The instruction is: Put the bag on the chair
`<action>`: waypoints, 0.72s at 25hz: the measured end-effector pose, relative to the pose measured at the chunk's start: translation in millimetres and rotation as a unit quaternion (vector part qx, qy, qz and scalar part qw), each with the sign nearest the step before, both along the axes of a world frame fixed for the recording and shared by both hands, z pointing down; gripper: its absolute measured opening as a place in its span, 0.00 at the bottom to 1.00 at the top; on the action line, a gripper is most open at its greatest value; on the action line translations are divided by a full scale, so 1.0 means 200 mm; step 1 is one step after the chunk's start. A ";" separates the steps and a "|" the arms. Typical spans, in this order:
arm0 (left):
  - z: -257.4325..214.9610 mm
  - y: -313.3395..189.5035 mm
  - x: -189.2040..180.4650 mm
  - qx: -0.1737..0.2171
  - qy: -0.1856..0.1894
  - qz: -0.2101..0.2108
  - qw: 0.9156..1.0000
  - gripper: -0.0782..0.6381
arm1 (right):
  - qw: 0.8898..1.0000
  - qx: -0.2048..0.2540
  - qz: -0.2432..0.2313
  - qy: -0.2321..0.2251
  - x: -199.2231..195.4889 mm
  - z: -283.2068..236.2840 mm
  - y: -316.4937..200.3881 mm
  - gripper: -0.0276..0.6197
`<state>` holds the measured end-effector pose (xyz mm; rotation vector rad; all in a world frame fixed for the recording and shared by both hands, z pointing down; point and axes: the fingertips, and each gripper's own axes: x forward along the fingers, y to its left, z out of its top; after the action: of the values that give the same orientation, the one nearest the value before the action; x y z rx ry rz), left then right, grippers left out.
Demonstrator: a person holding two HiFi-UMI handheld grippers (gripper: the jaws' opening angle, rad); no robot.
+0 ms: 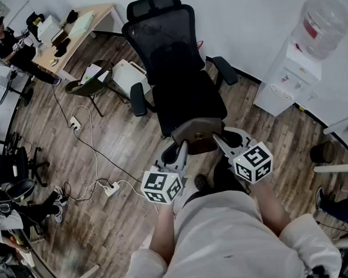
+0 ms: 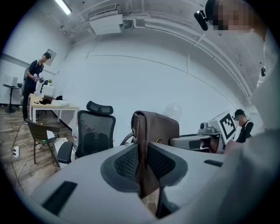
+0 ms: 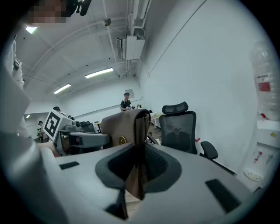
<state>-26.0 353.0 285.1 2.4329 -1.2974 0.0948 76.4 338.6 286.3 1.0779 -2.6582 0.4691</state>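
Bag [image 1: 198, 135] is best carried fwd, kept level, and lowered onto mid-seat of the chair [image 1: 186, 99] before either grip is eased. It's hung just short of the seat's front edge. Left gripper [image 1: 179, 150] is pinched on its left end, right gripper [image 1: 220, 142] on its right; both forearms are stretched fwd, side by side.

I see the brown leather bag [image 1: 197, 135], small round brass badge on its face, held upright in the air just off the front seat edge of the black mesh office chair [image 1: 179, 76].
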 end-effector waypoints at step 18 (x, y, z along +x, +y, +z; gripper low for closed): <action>-0.01 0.00 -0.03 -0.019 -0.008 0.007 1.000 0.18 | 1.000 -0.002 -0.011 -0.003 -0.05 0.00 0.03 0.13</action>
<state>-32.1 353.8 282.3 2.4147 -1.2751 0.1421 67.2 343.9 286.0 1.0461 -2.6702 0.4754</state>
